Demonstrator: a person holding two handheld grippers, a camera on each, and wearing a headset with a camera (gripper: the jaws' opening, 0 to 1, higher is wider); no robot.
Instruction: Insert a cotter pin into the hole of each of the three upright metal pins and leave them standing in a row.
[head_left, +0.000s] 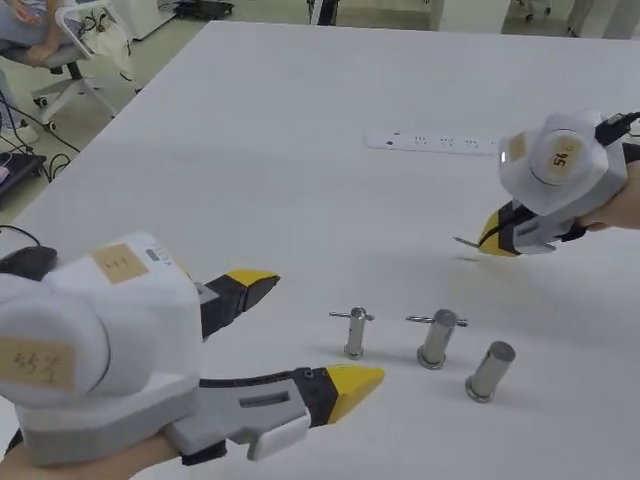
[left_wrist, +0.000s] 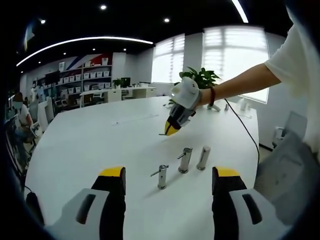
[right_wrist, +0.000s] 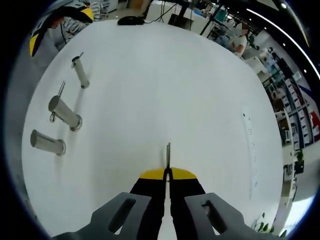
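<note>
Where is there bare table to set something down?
Bare tabletop between the power strip and the three metal pins, plus the far-left stretch. Crowded around the pins, between the left gripper and right gripper holding a cotter pin.

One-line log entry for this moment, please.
left gripper open, empty | right gripper shut on cotter pin, above table | head view, left to right: first pin cottered | middle pin cottered | last pin bare
</note>
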